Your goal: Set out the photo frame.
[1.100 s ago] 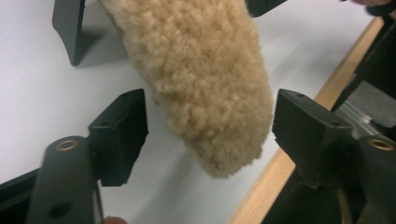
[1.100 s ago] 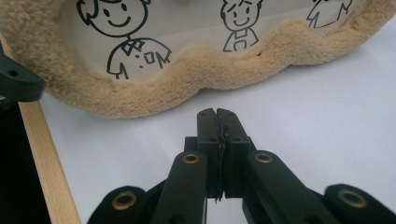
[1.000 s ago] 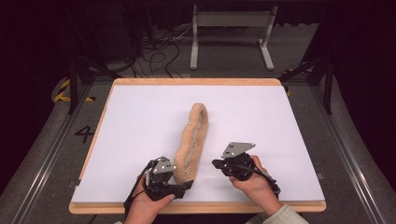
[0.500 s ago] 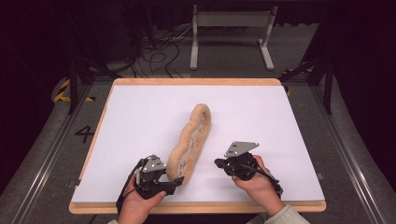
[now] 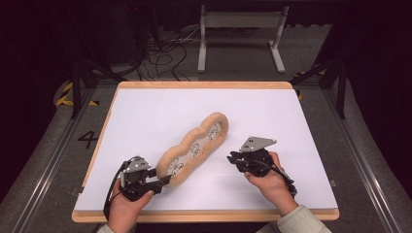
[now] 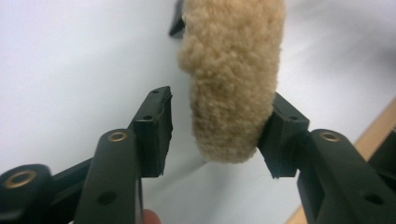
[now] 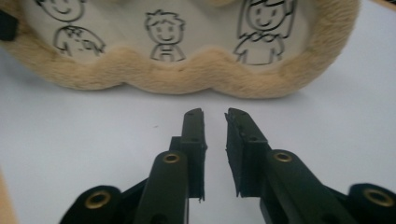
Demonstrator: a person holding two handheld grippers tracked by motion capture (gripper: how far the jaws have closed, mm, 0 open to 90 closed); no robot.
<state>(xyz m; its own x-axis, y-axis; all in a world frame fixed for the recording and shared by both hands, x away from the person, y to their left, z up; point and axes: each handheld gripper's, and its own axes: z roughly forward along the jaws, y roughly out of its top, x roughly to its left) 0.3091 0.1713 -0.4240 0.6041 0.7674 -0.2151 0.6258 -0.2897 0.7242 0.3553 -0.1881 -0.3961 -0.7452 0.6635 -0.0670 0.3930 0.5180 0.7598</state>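
The left claw [image 6: 212, 135], jaws just closing around the plush photo frame's [image 5: 194, 148] near end without yet clamping it, should close squarely before lifting, while the right claw [image 7: 215, 116], jaws just parting and empty, waits beside it on the worktop [image 5: 145, 111].

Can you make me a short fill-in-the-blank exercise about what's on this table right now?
1. The plush frame lies on a ____ board.
2. Its panel shows ____ cartoon figures.
3. The frame's end sits between the jaws of the ____ gripper.
4. The right gripper holds ____.

Missing words: white; three; left; nothing
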